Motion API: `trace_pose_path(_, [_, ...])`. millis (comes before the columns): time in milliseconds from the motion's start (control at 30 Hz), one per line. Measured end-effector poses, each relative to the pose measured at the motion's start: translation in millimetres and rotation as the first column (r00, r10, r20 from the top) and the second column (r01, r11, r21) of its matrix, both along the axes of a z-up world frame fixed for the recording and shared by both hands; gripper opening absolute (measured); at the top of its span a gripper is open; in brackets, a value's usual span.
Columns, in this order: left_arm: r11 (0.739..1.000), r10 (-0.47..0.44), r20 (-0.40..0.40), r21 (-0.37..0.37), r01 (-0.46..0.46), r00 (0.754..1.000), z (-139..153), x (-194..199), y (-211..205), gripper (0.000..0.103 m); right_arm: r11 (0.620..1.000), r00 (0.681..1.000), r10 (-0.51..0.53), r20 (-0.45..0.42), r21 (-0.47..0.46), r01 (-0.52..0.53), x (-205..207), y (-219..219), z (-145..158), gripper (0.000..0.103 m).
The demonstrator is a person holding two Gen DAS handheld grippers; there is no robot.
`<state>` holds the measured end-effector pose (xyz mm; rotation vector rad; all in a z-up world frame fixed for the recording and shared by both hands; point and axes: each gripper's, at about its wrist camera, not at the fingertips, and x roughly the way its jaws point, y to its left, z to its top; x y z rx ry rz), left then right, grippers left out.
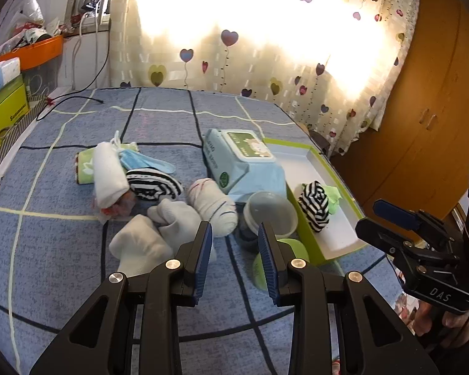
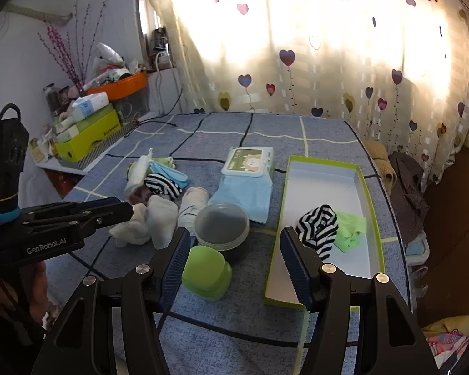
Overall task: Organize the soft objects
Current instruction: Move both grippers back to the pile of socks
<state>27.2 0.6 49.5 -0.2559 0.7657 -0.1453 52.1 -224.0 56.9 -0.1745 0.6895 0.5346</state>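
A green-rimmed white box (image 2: 325,184) lies on the blue table, also seen in the left wrist view (image 1: 337,234). In it lie a striped sock (image 2: 317,229) and a light green cloth (image 2: 350,231). White socks (image 1: 159,231) (image 2: 150,222), another striped sock (image 1: 154,184) (image 2: 162,186), a blue mask (image 1: 143,162) and a white cloth roll (image 1: 108,175) lie in a pile on the left. My left gripper (image 1: 234,234) is open and empty above the white socks. My right gripper (image 2: 234,240) is open and empty near the box's front end.
A wet-wipes pack (image 2: 248,181) (image 1: 244,162), a round lidded tub (image 2: 222,225) (image 1: 270,212) and a green case (image 2: 206,272) (image 1: 281,259) lie mid-table. Boxes and an orange tray (image 2: 118,87) stand at the left. A curtain hangs behind; a wooden cabinet (image 1: 428,118) stands at the right.
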Motion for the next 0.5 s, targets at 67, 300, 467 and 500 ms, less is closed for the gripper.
trace_pose_path(67, [1.000, 0.011, -0.005, -0.002, -0.011, 1.000, -2, 0, 4, 0.032, 1.000, 1.000, 0.006, 0.001, 0.001, -0.006, 0, 2, 0, 0.060])
trace_pose_path(300, [0.999, 0.051, -0.024, -0.005, -0.051, 0.998, -7, 2, 14, 0.032, 0.999, 0.999, 0.044, 0.002, -0.005, -0.044, 2, 13, -1, 0.060])
trace_pose_path(467, [0.998, 0.067, -0.037, -0.004, -0.067, 0.997, -11, 3, 21, 0.032, 0.998, 0.998, 0.065, 0.004, -0.009, -0.065, 3, 24, -1, 0.060])
trace_pose_path(500, [0.997, 0.071, -0.038, -0.006, -0.071, 0.997, -12, 3, 23, 0.032, 0.997, 0.997, 0.071, 0.003, -0.012, -0.071, 3, 26, -2, 0.060])
